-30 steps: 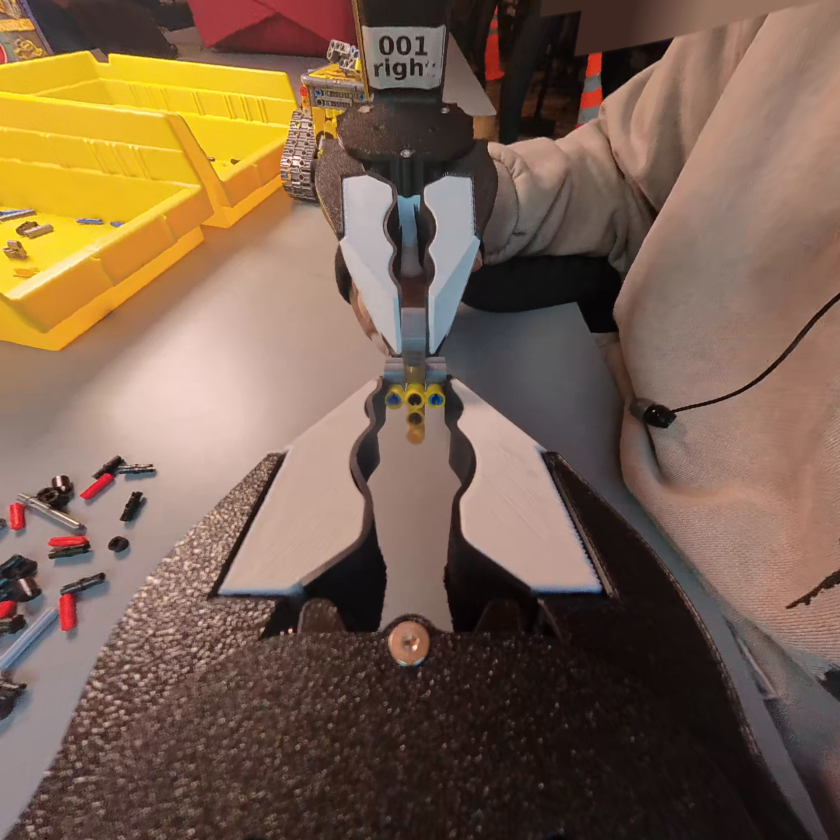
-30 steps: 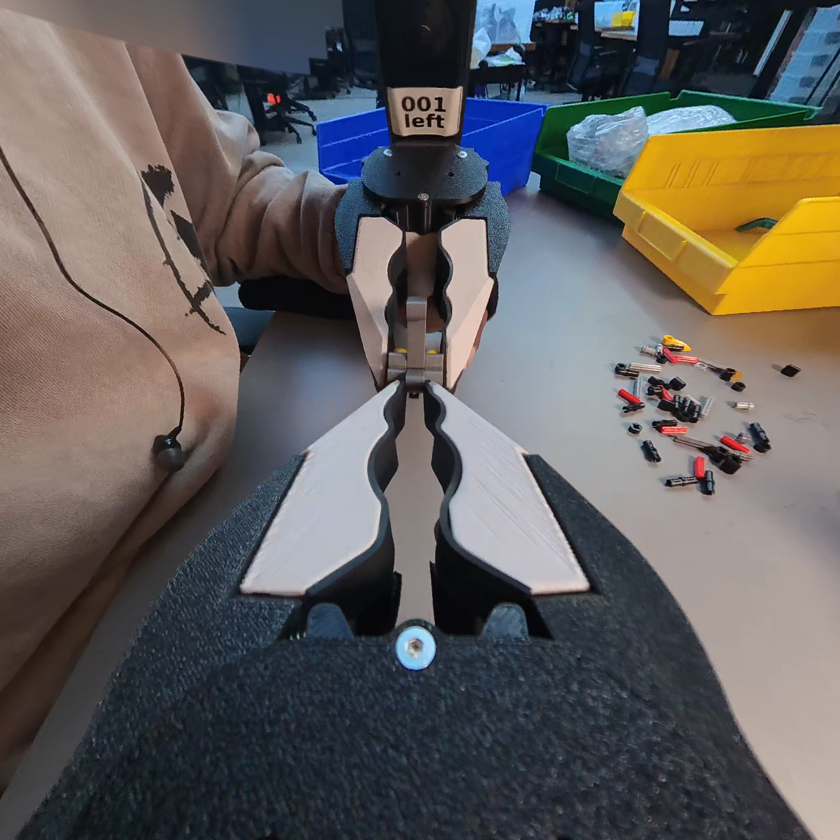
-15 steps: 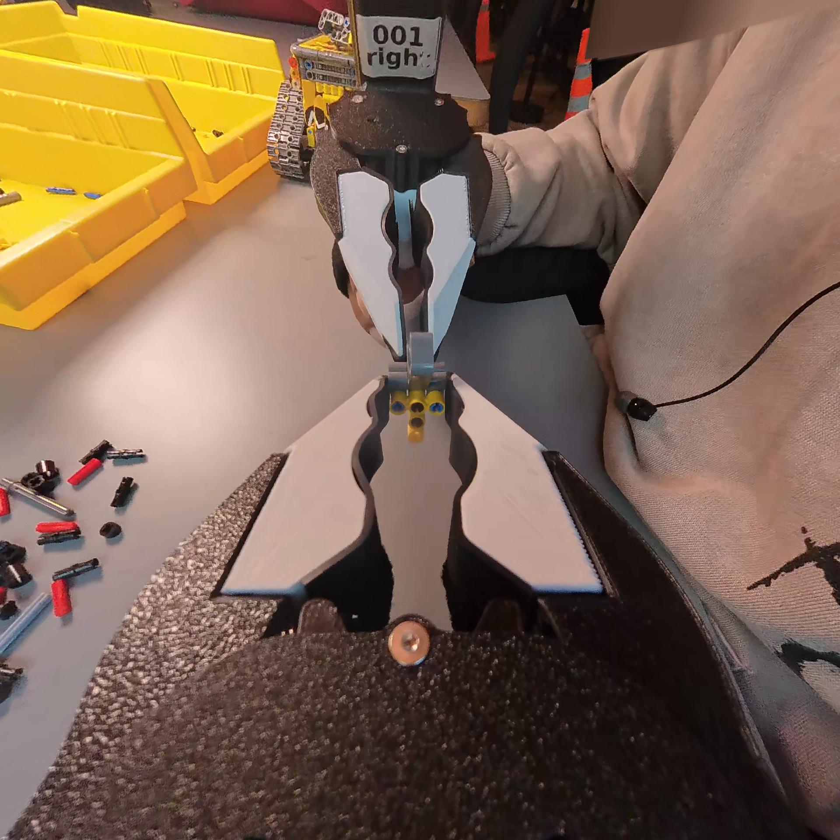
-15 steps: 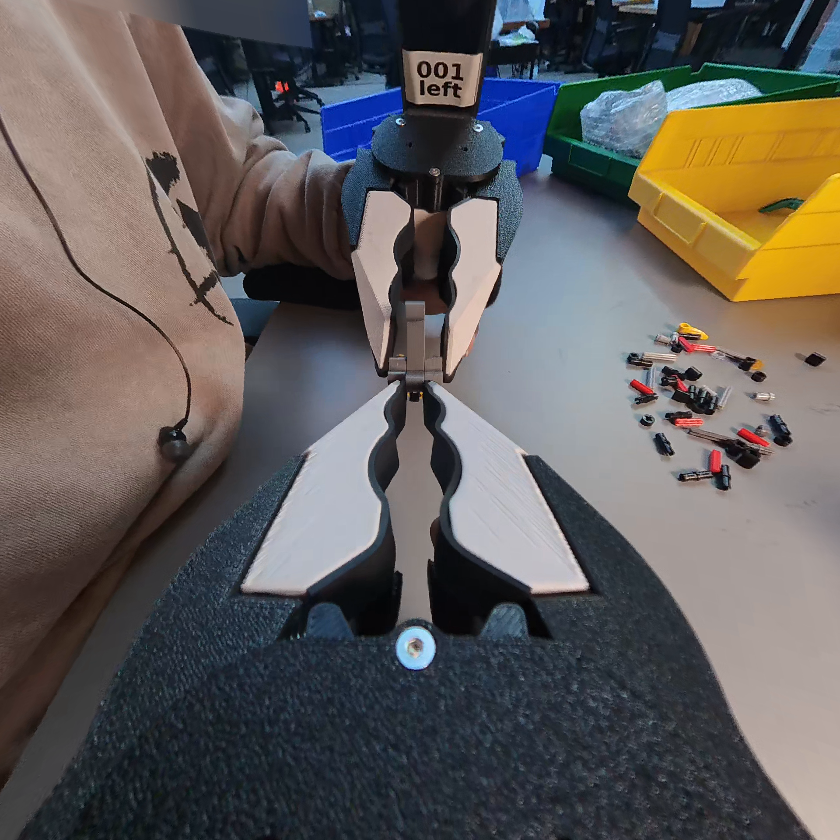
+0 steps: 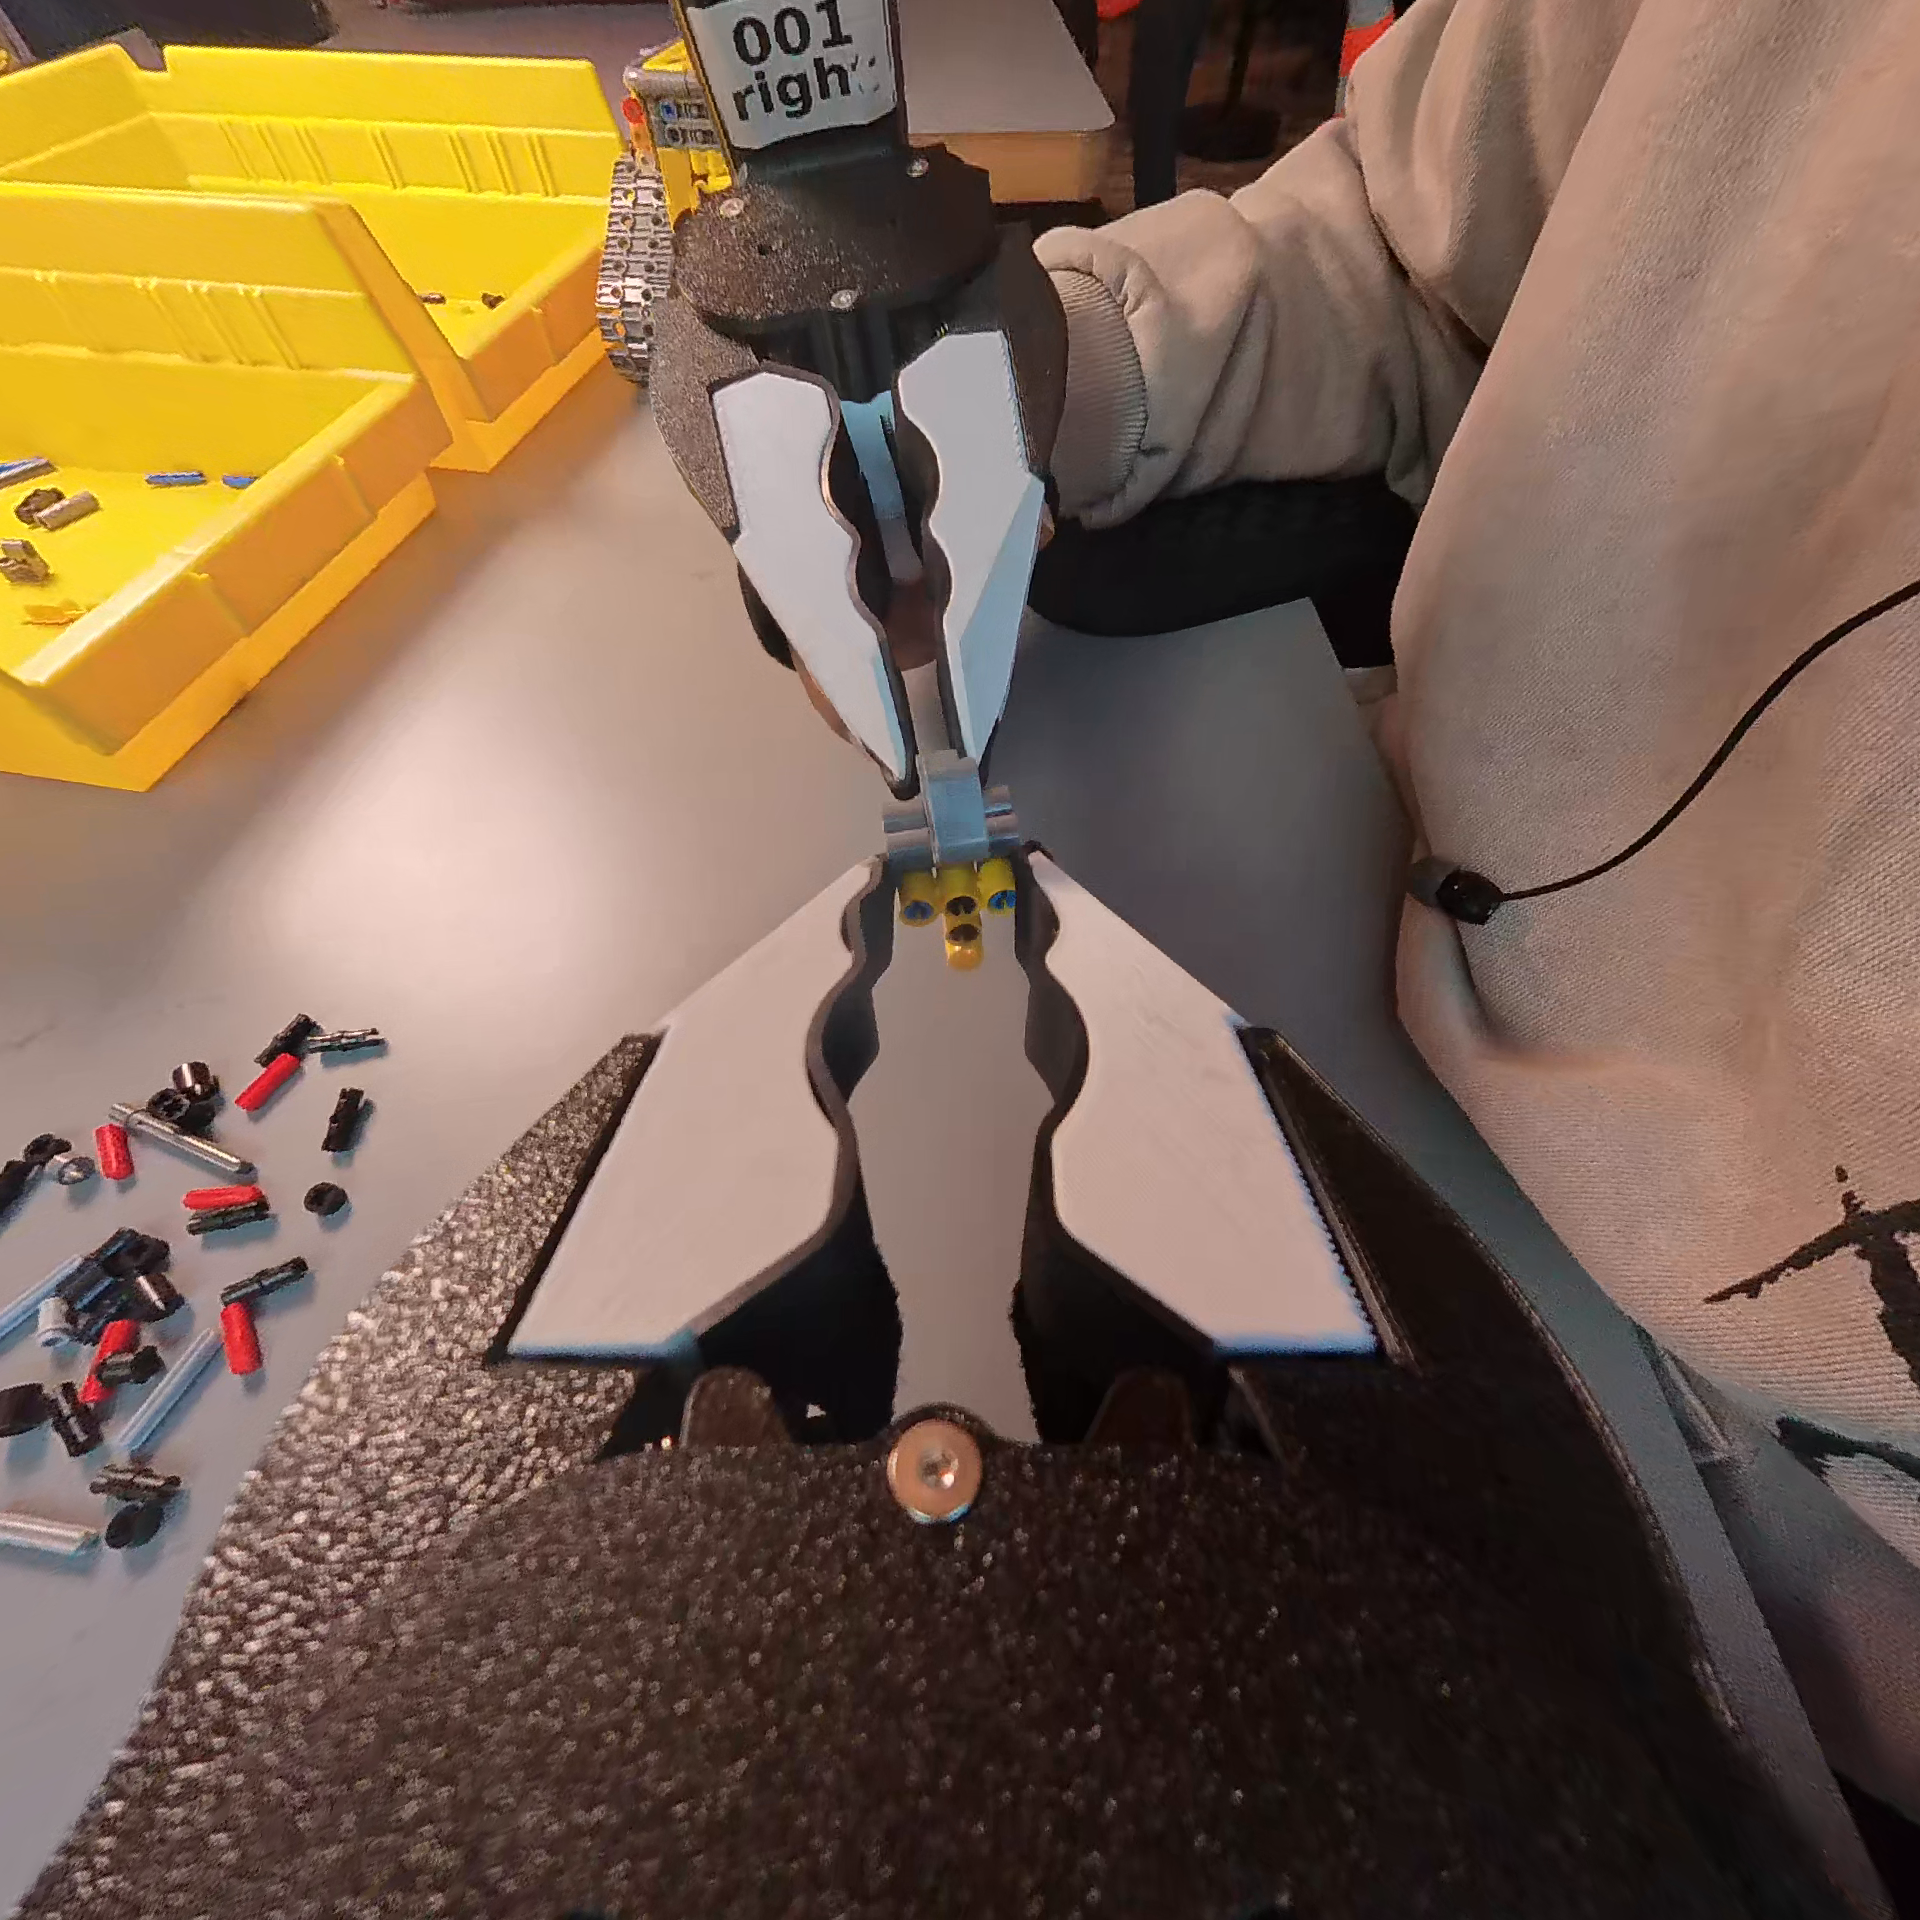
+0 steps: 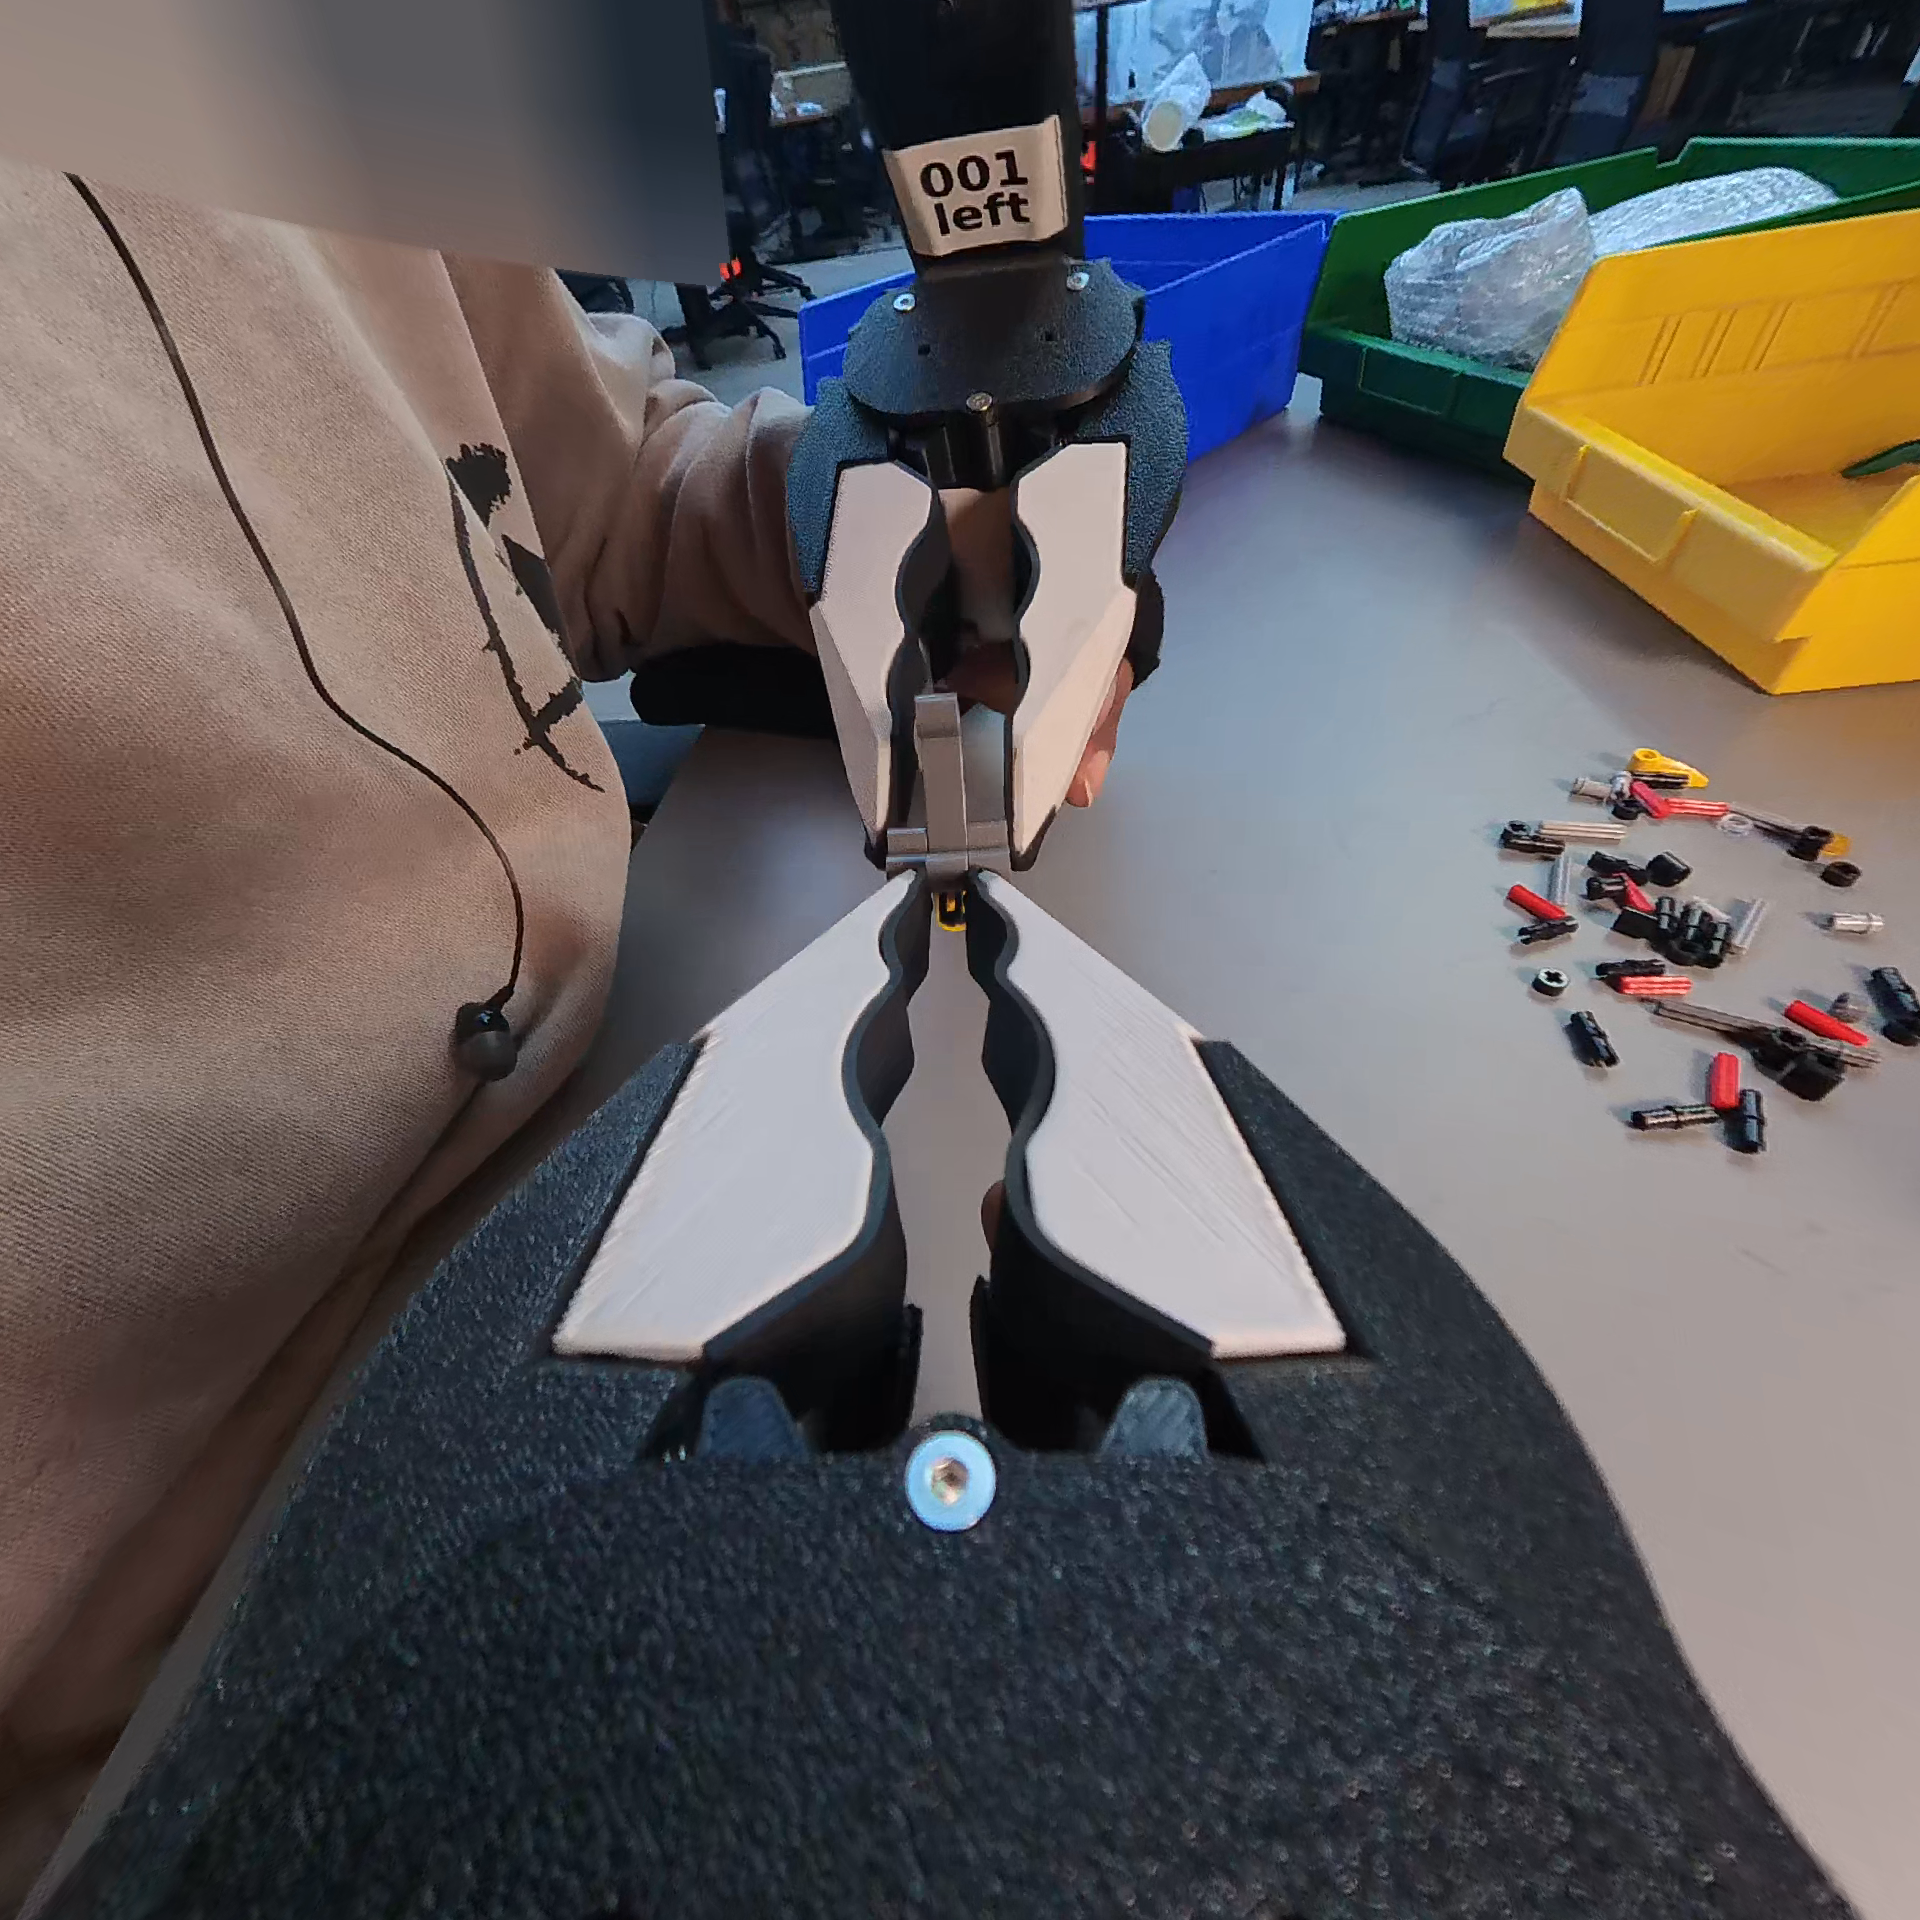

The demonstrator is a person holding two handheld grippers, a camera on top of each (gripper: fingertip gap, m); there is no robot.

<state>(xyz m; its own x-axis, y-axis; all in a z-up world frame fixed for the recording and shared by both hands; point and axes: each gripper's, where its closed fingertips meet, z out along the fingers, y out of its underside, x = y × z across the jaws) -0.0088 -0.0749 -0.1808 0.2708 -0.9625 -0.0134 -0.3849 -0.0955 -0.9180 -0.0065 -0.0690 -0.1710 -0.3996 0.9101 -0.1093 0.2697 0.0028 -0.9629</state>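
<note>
Grey table [image 5: 499, 831] w/ yellow bins [image 5: 208, 416]

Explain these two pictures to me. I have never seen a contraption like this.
There is no robot here. A person in a beige sweatshirt holds a pair of hand-held tongs in each hand, and each pair has a camera looking along its two fingers. One picture comes from the left tongs, the other from the right tongs, so each view also shows the other pair facing it. The two meet tip to tip over a grey table, both closed on one small grey-and-yellow piece. Loose red, black and grey small parts lie scattered on the table. Farther back are yellow bins, a blue bin and a green bin.
</note>
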